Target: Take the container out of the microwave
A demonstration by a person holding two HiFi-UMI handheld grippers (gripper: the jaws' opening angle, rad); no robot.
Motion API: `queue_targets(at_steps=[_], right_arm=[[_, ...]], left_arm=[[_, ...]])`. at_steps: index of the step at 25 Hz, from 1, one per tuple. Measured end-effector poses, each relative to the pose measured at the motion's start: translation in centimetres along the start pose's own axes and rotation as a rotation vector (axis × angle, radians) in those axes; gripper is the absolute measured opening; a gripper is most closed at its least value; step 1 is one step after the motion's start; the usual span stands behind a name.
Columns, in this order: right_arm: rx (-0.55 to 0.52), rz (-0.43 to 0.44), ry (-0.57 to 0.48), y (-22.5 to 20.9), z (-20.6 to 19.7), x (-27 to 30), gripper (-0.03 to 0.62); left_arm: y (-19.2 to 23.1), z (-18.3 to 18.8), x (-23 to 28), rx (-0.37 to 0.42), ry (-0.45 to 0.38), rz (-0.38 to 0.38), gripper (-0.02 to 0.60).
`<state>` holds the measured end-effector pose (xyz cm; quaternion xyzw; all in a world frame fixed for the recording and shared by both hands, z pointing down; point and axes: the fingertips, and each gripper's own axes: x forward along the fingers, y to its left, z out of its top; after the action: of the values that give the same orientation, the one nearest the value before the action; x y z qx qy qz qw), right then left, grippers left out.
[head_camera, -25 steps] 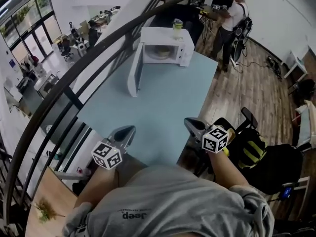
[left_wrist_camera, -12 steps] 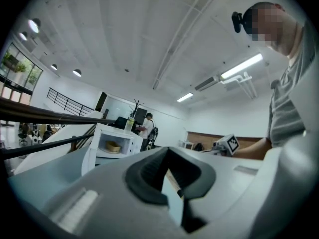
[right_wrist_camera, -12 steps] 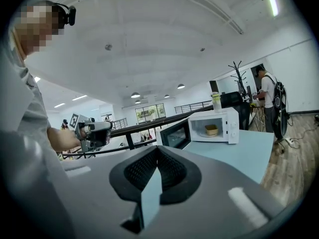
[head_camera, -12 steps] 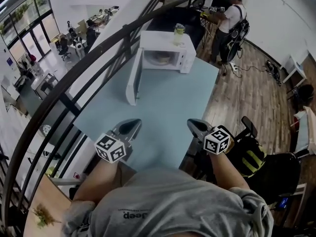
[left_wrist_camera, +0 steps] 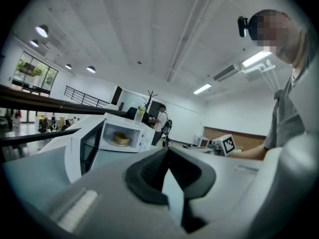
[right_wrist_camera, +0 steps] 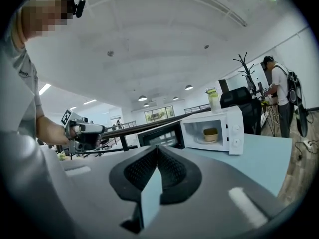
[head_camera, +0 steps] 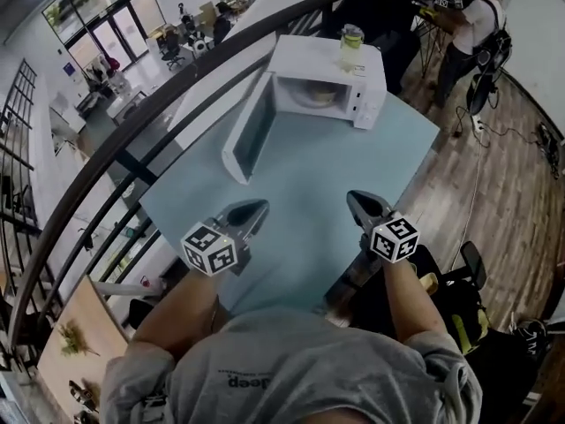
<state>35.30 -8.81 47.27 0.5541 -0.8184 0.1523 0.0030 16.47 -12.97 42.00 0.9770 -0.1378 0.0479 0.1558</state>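
Observation:
A white microwave (head_camera: 328,82) stands at the far end of the light blue table (head_camera: 309,184), its door (head_camera: 249,131) swung open to the left. Inside it sits a tan container (head_camera: 316,95), also seen as the container (left_wrist_camera: 120,139) in the left gripper view and the container (right_wrist_camera: 211,133) in the right gripper view. My left gripper (head_camera: 259,206) and right gripper (head_camera: 353,198) hover over the table's near half, both shut and empty, pointing at the microwave and well short of it. The left gripper's (left_wrist_camera: 167,150) and right gripper's (right_wrist_camera: 157,148) jaws meet at the tips.
A bottle with a green lid (head_camera: 352,47) stands on top of the microwave. A dark curved railing (head_camera: 132,122) runs along the table's left side. A person (head_camera: 468,20) stands beyond the microwave at the far right. Wooden floor and a chair (head_camera: 472,263) lie to the right.
Both grippers have moved forward over the table towards the microwave, which now looks closer. Their jaws stay shut.

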Motion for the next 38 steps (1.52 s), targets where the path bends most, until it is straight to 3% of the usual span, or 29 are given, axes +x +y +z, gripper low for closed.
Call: queue_targets(at_steps=[5, 16, 29, 38], right_arm=[[-0.038, 0.013, 0.013, -6.3, -0.4, 4.4, 0.02], [-0.21, -0.121, 0.154, -13.7, -3.3, 17.6, 0.029], [-0.352, -0.16, 0.269, -22.3, -3.8, 29.5, 0.041], [-0.296, -0.219, 0.243, -27.2, -2.5, 36.2, 0.041]], left_arm=[[1.6, -1.9, 6.1, 0.012, 0.047, -0.001, 0.026], [10.6, -5.0, 13.8, -0.019, 0.044, -0.112, 0.026], [18.3, -7.2, 19.6, -0.05, 0.033, -0.083, 0.026], [21.6, -8.4, 22.2, -0.053, 0.0, -0.062, 0.026]])
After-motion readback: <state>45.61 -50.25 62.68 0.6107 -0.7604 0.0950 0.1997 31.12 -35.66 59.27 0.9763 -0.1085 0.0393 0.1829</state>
